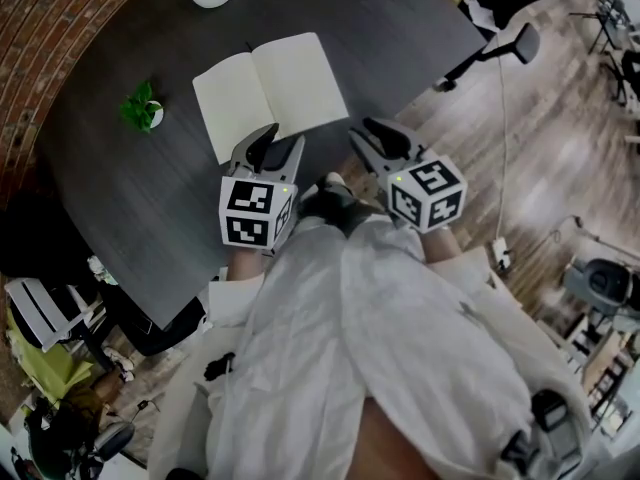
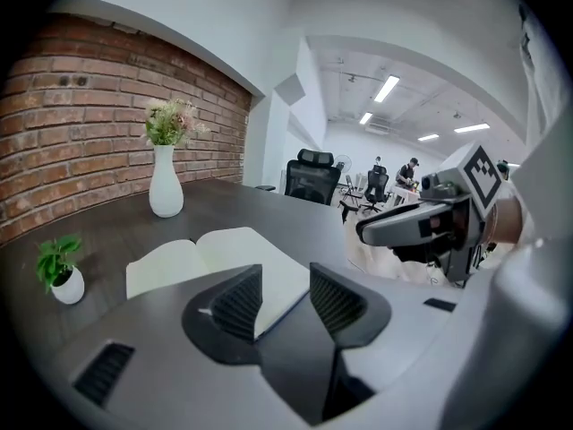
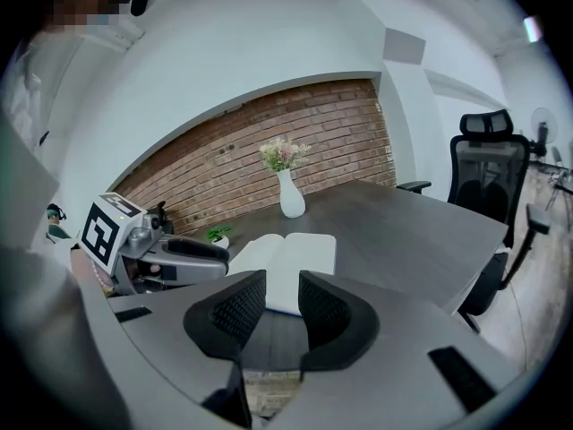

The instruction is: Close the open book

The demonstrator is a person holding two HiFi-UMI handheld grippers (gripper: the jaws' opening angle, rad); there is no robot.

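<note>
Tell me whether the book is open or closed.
Open: the book lies flat on the table with both blank pages spread face up.

A dark grey desk [image 1: 420,28] is filling the upper part of the head view, its left edge lying along a red brick wall [image 2: 89,106]. Above the bricks a plain white wall [image 3: 269,52] is rising. Pale wood-plank floor [image 1: 540,108] is showing past the desk's right edge, where a black office chair [image 3: 488,164] is standing. Beyond it an open office is stretching away, with strip lights [image 2: 387,88] glowing on the white ceiling. A white vase [image 2: 166,191] of flowers is standing near the desk's brick-side edge.
</note>
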